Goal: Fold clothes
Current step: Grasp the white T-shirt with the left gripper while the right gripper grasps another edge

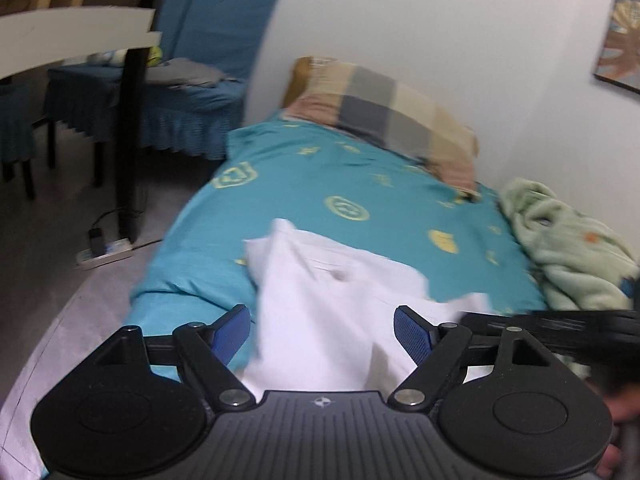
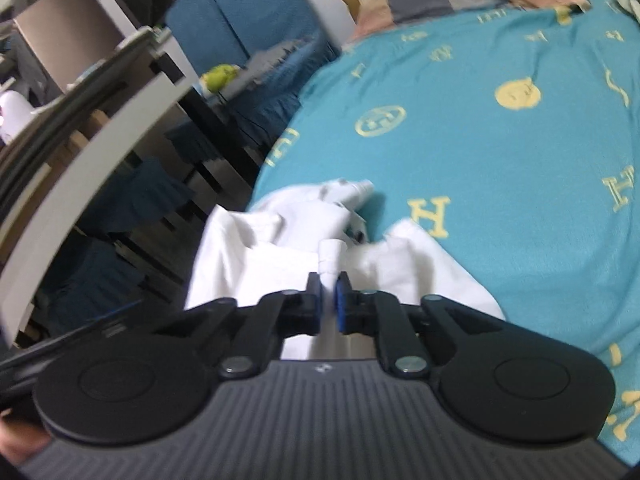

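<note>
Teal bedspread (image 1: 360,184) bears one white garment (image 2: 248,256) (crumpled): right gripper (image 2: 329,300) pinches its fold, left gripper (image 1: 322,332) gapes wide over it.

A: Textiles on the bed (image 1: 360,184)?
B: White garment (image 1: 320,312), one. Checked pillow (image 1: 384,112), one. Green blanket (image 1: 568,248), one.
A: Furniture and tools?
B: Blue-covered chairs (image 1: 216,40), two seen clearly. Left gripper (image 1: 322,330), right gripper (image 2: 329,300): two.
</note>
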`<state>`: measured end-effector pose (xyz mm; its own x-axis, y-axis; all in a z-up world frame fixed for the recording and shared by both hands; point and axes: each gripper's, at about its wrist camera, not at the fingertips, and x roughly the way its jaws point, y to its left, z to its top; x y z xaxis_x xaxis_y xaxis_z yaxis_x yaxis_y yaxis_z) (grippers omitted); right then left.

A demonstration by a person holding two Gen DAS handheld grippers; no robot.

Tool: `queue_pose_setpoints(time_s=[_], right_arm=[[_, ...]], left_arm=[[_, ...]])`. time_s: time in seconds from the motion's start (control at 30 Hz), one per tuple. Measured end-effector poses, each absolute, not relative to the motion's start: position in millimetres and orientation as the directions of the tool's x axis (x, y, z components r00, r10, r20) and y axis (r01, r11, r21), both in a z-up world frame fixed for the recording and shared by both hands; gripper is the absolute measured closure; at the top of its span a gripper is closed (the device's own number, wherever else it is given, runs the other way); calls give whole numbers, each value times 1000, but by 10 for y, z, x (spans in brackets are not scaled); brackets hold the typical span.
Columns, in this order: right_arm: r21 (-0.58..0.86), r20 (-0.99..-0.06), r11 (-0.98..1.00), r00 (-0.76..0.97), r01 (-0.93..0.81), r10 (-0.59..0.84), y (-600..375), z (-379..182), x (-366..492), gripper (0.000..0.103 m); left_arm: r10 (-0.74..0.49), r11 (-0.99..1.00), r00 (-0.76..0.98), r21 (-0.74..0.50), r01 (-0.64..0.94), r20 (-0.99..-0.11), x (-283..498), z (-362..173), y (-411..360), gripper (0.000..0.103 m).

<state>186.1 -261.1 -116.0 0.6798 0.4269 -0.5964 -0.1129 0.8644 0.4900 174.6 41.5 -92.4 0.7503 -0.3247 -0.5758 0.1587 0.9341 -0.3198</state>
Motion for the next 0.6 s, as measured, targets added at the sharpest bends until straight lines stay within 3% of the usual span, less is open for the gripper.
queue_pose_setpoints(time_s=[0.17,0.23,0.43,0.5,0.6], right_arm=[[531,-497,813,688,-240,528,-2606,-818,1600,97],[539,-488,791,657,-290,574,-2544,-708,1453,97],[572,-644,775,439,-267,626,-2136,-951,1030,97],[593,-682,766,350,-248,642,-1995,-1092,909,97],[559,-705,788,354,-257,615,-1945,-1065,827,95]], left_arm=[[-332,926,720,-355,127,-609,1918,-1115,503,34],[-335,918,744,-379,118,-579,1852,-1007,578,37],[-338,897,811,-423,125,-477,1552,-574,774,36],[-348,903,809,-400,154,-473,1482,-444,715,35],[-353,922,793,-328,206,-496,1521,-315,497,35]])
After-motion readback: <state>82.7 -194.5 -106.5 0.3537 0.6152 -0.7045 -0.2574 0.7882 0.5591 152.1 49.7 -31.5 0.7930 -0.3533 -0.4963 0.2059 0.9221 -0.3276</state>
